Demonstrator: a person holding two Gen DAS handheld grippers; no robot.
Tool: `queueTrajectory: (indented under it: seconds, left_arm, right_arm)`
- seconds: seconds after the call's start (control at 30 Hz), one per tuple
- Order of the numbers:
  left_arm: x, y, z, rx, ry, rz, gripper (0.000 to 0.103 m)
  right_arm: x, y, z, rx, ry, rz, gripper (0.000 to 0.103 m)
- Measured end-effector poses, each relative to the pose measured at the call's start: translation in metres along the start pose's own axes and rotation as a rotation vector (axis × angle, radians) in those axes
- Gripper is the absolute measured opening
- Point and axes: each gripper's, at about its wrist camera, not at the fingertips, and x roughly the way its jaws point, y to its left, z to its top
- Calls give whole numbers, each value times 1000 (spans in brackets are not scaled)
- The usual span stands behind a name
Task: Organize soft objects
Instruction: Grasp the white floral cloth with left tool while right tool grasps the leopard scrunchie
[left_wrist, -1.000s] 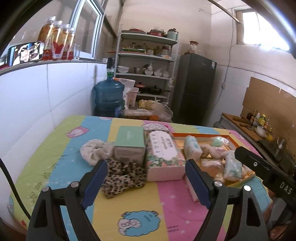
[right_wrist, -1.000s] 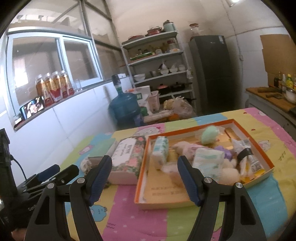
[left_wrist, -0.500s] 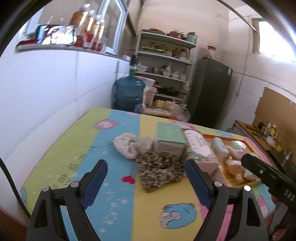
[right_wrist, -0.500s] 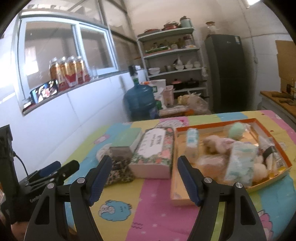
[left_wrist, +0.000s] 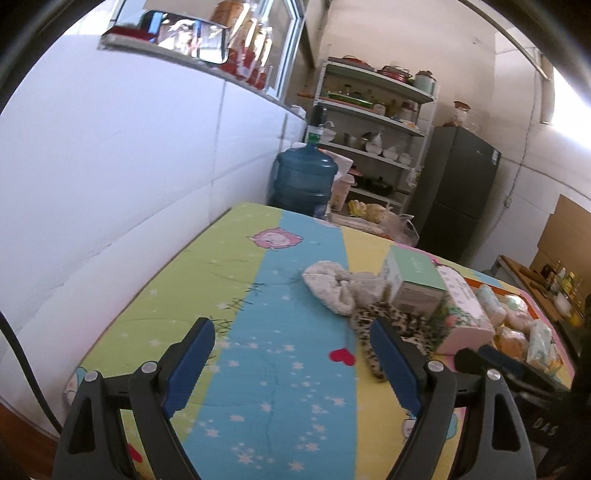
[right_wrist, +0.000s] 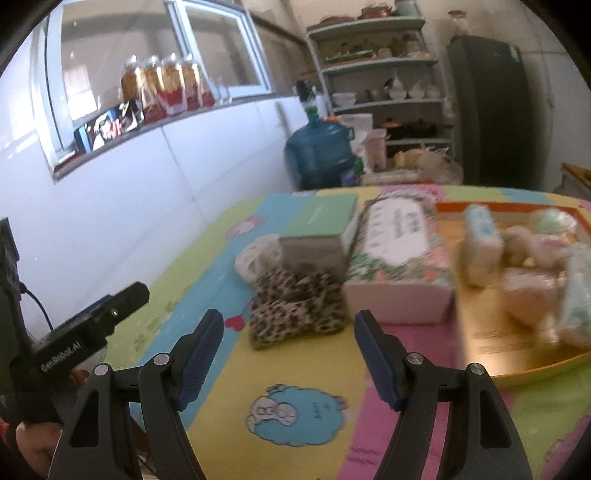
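A: What are the 2 claws doing?

B: The left claw (left_wrist: 291, 363) has its blue pads spread wide with nothing between them, hovering over the blue stripe of the worktop (left_wrist: 266, 369). The right claw (right_wrist: 288, 356) is spread apart too and holds nothing, above the yellow stripe near a blue cartoon print (right_wrist: 295, 411).

A: Where are the soft things?

B: In the right wrist view, the leopard-print cloth (right_wrist: 295, 306) lies at 12 o'clock from the right claw, just beyond its tips. It touches the green-topped box (right_wrist: 317, 236) behind it. A white crumpled cloth (right_wrist: 255, 258) sits at 11 o'clock, against that box's left side.

A: And from the left?

B: There the leopard-print cloth (left_wrist: 399, 325) is at 2 o'clock, partly hidden by the right-hand finger. The white crumpled cloth (left_wrist: 332, 288) lies at 1 o'clock, farther out, touching the leopard piece.

A: Anything else nearby?

B: A floral tissue box (right_wrist: 399, 266) stands just right of the green-topped box, and beside that an orange-rimmed tray (right_wrist: 509, 208) holds several soft packets and plush pieces, blurred. A blue water jug (left_wrist: 303, 181) stands beyond the worktop's far edge.
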Motion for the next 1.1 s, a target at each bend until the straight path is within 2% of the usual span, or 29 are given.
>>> queueTrajectory:
  seconds: [0.47,0.77,0.8,0.83,0.9,1.03,1.1]
  left_arm:
    - [19,30,5,-27,35,-16,86]
    - [34,27,18,14,50,-40,86]
    - [37,25,20,17,55,-49,86]
    - [40,23,23,23,60,-57,86]
    - [46,18,27,37,69,-69,86]
    - [65,4,37,75,106,-103,86]
    - [76,-3,41,101,128,-117,86]
  right_arm:
    - [71,11,2,-4,113,-74,75]
    - [98,18,6,-43,169,-137,75]
    - [99,17,6,-46,172,-141,72]
    - [101,17,7,-53,175,-154,61]
    - [102,16,8,-65,176,-179,45]
    - [99,8,8,-61,178,-162,31]
    - [93,4,7,-47,178,-134,27]
